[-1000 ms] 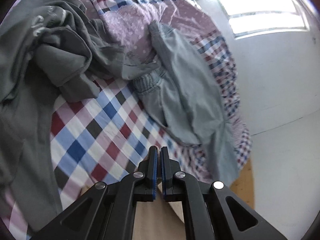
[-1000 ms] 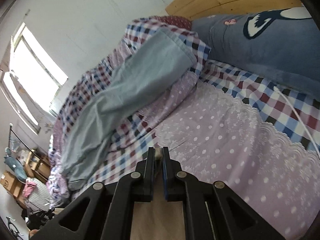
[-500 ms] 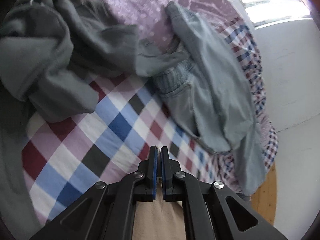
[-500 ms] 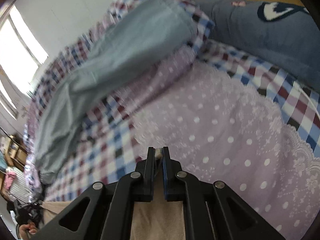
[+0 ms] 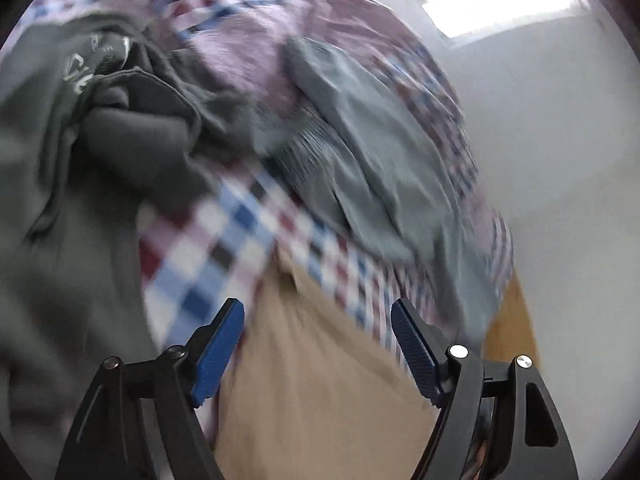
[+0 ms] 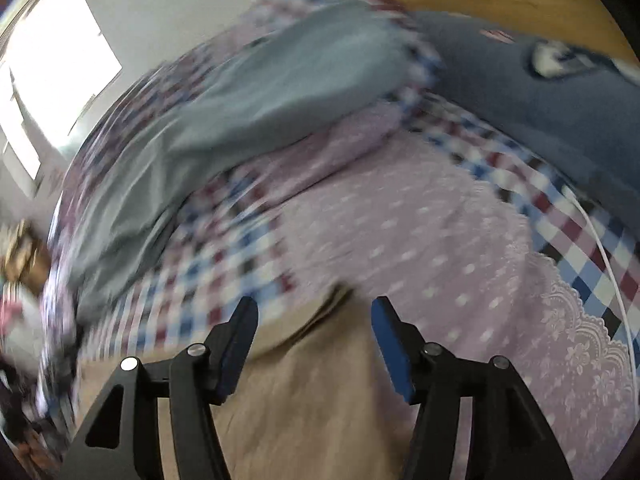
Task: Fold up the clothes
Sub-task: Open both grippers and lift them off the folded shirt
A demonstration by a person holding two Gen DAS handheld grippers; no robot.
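Both pairs of tongs stand with their blue pads spread wide and nothing between them. Under the left tongs (image 5: 318,312) and the right tongs (image 6: 314,310) lies a tan garment (image 5: 320,380), on the near edge of the bed (image 5: 224,232) with its checked cover. Both views are smeared with motion, so I cannot tell whether the pads touch the cloth or hang just above it.

My guess is that the tan piece has just been laid down, or is about to be taken up by two points along its edge. To do it well, I would set each pair of tongs near a corner, bite only one layer of cloth, and draw the edge taut before carrying it over, so the fold lands straight rather than bunched.

Beyond it a crumpled dark grey top (image 5: 132,128) sits at the left, and pale grey-blue trousers (image 5: 384,168) stretch across the bed, both unfolded. Keep the tan garment apart from them, since a trailing sleeve could get caught in the fold. A blue pillow (image 6: 532,92) lies at the head.
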